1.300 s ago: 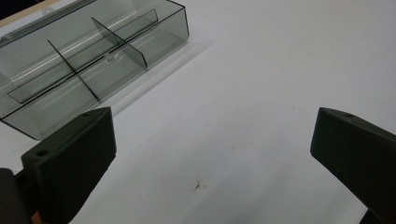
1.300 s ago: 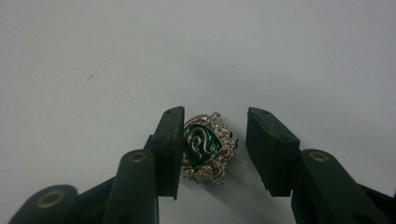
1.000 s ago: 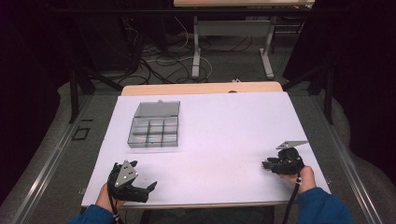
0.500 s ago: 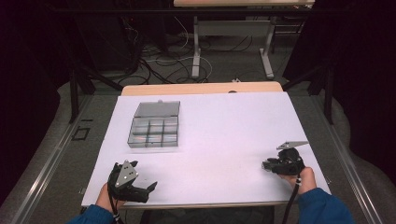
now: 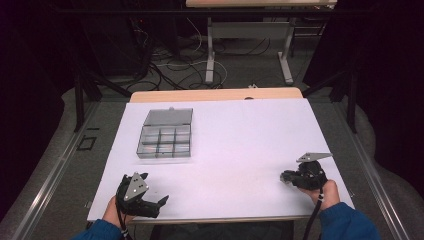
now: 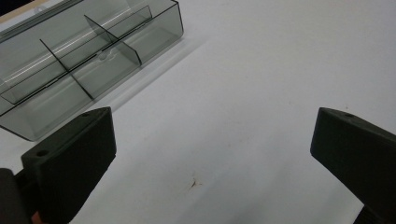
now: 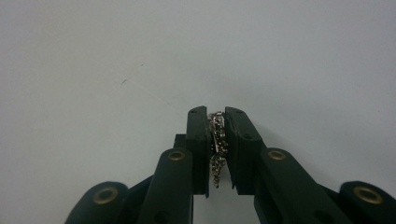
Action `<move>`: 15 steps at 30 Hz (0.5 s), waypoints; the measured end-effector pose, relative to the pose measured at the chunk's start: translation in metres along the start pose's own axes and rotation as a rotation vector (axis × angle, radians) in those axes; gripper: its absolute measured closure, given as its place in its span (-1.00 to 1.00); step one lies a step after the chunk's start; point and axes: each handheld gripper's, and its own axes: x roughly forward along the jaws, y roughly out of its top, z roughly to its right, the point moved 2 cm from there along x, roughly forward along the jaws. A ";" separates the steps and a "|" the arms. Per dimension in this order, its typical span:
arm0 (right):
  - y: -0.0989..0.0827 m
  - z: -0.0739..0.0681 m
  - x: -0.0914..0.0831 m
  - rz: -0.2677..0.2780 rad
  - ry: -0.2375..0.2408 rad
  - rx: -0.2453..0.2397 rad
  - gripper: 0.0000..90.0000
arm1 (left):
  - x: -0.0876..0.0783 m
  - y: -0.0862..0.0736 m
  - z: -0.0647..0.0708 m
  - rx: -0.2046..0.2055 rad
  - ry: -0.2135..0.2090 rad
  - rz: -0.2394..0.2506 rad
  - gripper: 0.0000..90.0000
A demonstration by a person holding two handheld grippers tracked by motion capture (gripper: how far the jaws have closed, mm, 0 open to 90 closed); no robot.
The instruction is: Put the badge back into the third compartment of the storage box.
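The left gripper [image 5: 150, 202] rests at the near left edge of the white table [image 5: 240, 145], jaws spread wide and empty — the clear grey compartment box [image 5: 165, 134] lies ahead. The right gripper [image 7: 217, 116], near right, pinches a small silvery metal chain [image 7: 216, 140] between closed jaws.

A white sheet [image 5: 240, 150] covers the table [image 5: 215, 94], whose wooden far edge shows beyond it. Behind the table, cables [image 5: 170, 65] lie tangled on the grey floor [image 5: 240, 70] around the metal legs [image 5: 210, 50] of another table. A small dark mark [image 6: 194, 183] stains the sheet.
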 end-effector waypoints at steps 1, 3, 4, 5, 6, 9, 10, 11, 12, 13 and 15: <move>0.000 -0.001 -0.001 -0.011 0.004 0.006 0.80 | 0.000 0.000 0.000 0.001 -0.001 -0.001 -1.00; 0.000 -0.003 -0.001 0.003 0.005 -0.015 0.82 | 0.000 0.000 0.001 0.001 -0.006 -0.002 -1.00; 0.001 -0.004 -0.002 0.006 0.004 -0.024 0.83 | 0.000 0.000 0.001 0.001 -0.006 -0.002 -1.00; 0.001 -0.004 -0.002 0.002 -0.005 -0.037 0.89 | 0.001 0.000 0.001 0.004 -0.007 -0.005 -1.00; 0.001 -0.004 -0.002 0.013 0.007 -0.039 0.92 | 0.001 0.000 0.001 0.005 -0.007 -0.005 -1.00; 0.001 -0.007 -0.002 0.007 0.007 -0.046 0.93 | 0.001 0.000 0.001 0.007 -0.006 -0.006 -1.00; 0.002 -0.010 -0.002 0.006 0.010 -0.059 0.94 | 0.001 0.000 0.001 0.007 -0.006 -0.006 -1.00; 0.002 -0.010 -0.002 0.005 0.004 -0.064 0.94 | 0.001 0.000 0.001 0.008 -0.006 -0.006 -1.00; 0.002 -0.010 -0.002 0.003 0.003 -0.070 0.94 | 0.001 0.000 0.001 0.008 -0.005 -0.007 -1.00; 0.002 -0.010 -0.001 0.007 0.007 -0.059 0.94 | 0.001 0.000 0.001 0.008 -0.006 -0.007 -1.00; 0.001 -0.011 -0.002 0.005 0.003 -0.060 0.95 | 0.001 0.000 0.001 0.008 -0.007 -0.007 -1.00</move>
